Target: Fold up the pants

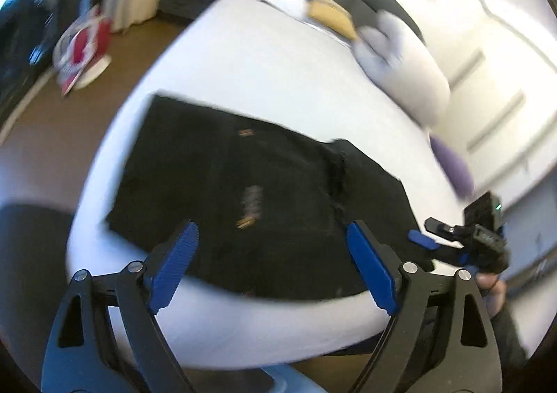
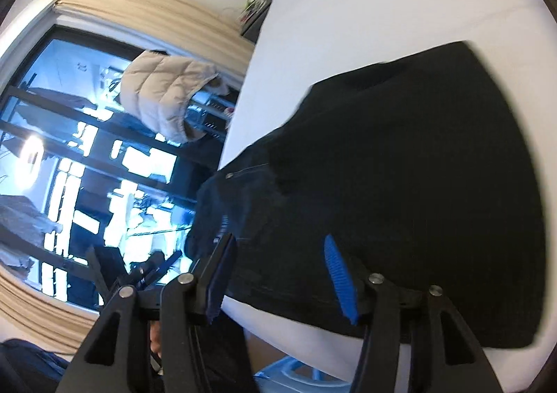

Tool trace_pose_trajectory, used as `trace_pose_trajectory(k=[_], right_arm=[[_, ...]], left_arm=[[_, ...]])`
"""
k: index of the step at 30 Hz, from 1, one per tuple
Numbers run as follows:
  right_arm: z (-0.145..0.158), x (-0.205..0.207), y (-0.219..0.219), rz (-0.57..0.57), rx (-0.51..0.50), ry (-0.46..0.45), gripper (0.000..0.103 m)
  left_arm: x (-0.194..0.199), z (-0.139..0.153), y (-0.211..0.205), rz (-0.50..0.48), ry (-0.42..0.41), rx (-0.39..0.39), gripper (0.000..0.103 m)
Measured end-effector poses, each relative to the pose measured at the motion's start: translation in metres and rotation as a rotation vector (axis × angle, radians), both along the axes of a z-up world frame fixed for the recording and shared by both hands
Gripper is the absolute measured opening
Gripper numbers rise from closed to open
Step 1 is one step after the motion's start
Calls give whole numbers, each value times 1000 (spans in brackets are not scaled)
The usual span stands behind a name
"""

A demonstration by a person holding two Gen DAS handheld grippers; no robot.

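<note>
The black pants (image 1: 243,191) lie folded flat on the white bed (image 1: 264,72), near its front edge, long axis parallel to that edge. The left gripper (image 1: 271,236) and the right gripper (image 2: 278,253) hover over the near edge of the pants, fingers spread and grasping nothing.

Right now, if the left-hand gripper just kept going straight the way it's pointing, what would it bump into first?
Most likely the folded black pants lying on the white bed. The left gripper has its fingers open and empty, aimed down at the cloth's near edge. Depth is hard to judge through this lens.
</note>
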State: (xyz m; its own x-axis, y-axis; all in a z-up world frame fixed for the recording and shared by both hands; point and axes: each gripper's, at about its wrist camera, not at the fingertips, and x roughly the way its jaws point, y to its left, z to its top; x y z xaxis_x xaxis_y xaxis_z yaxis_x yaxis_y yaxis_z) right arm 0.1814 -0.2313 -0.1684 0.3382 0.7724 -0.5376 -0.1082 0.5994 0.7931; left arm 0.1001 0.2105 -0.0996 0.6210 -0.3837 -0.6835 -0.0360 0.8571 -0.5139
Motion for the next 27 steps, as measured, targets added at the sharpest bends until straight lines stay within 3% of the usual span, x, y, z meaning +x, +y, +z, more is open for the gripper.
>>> trace_pose_trajectory(k=[3, 7, 10, 20, 24, 27], right_arm=[[2, 18, 28, 42, 37, -4, 57], [3, 38, 59, 71, 55, 8, 57], [0, 41, 70, 81, 66, 21, 57], [-14, 40, 60, 63, 119, 76, 57], [-19, 48, 60, 76, 107, 108, 57], [-22, 59, 66, 104, 65, 130, 57]], left_arm=[[-19, -23, 43, 126, 62, -113, 87], [-30, -54, 79, 239, 148, -335, 87], [-23, -67, 91, 260, 174, -392, 87], [0, -94, 122, 316, 138, -527, 84], [4, -96, 116, 313, 166, -575, 31], [12, -96, 102, 307, 164, -553, 19]])
